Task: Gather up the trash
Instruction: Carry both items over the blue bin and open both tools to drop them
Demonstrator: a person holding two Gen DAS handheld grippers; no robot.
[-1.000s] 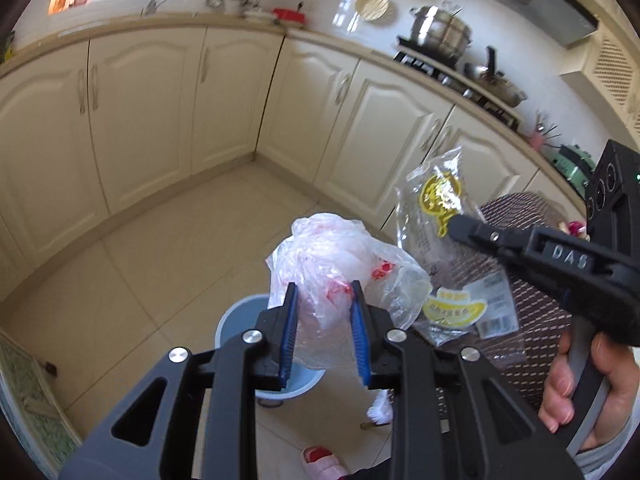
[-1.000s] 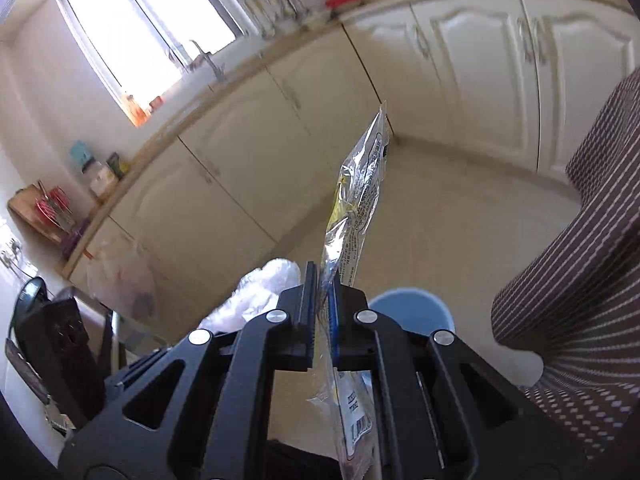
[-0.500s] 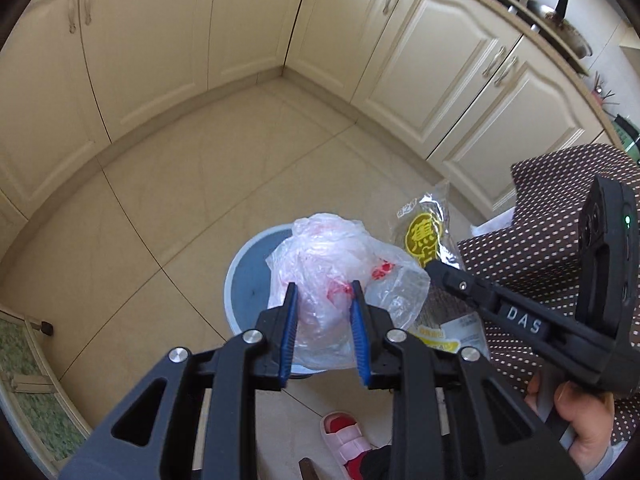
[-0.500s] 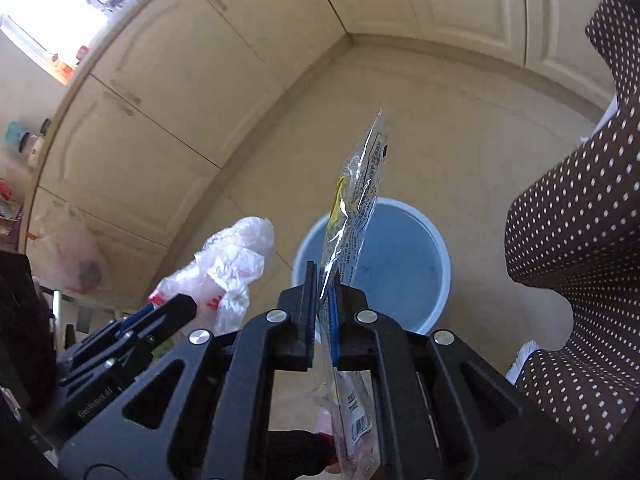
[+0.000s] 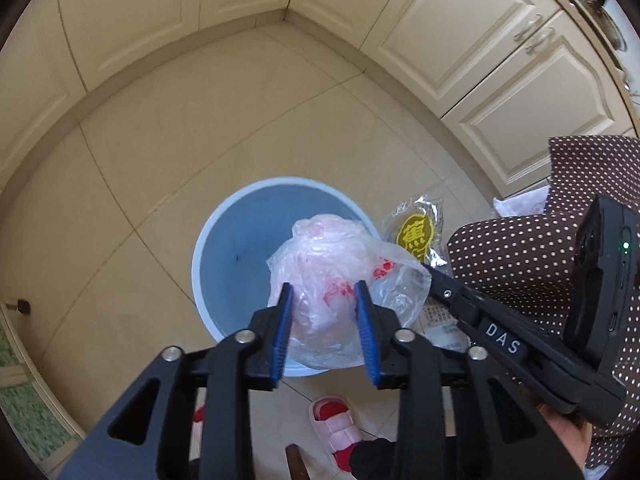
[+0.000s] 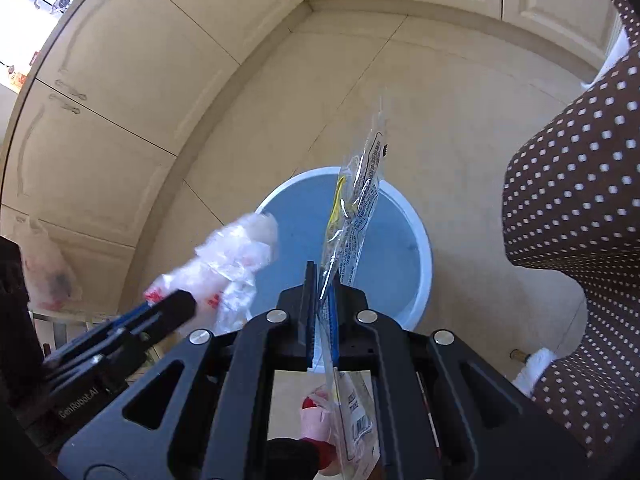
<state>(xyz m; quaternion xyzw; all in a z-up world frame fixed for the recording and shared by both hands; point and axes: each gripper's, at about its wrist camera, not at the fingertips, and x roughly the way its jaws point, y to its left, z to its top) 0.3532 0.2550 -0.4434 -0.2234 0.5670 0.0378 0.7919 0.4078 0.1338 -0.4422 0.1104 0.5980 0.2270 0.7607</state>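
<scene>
A round blue bin [image 5: 236, 240] with a white rim stands on the tiled floor below both grippers. My left gripper [image 5: 321, 286] hangs over the bin's near side with a crumpled clear plastic bag [image 5: 320, 252] with red print between its blue pads; its jaws are opening and the bag still fills the gap. My right gripper [image 6: 322, 276] is shut on a flat clear wrapper [image 6: 356, 200] with a yellow label, held upright over the bin [image 6: 392, 248]. In the left wrist view that wrapper [image 5: 416, 232] sits just right of the bin's rim.
A brown cloth with white dots [image 6: 568, 200] drapes over furniture to the right of the bin. Cream cabinets [image 5: 480, 40] line the far walls. A foot in a pink slipper [image 5: 332, 420] stands near the bin. A green mat [image 5: 24, 400] lies at the left.
Both grippers have come down and tipped towards the floor, so the bin now lies right under them. The left gripper's pads stand wider apart around the bag. The right grip is unchanged.
</scene>
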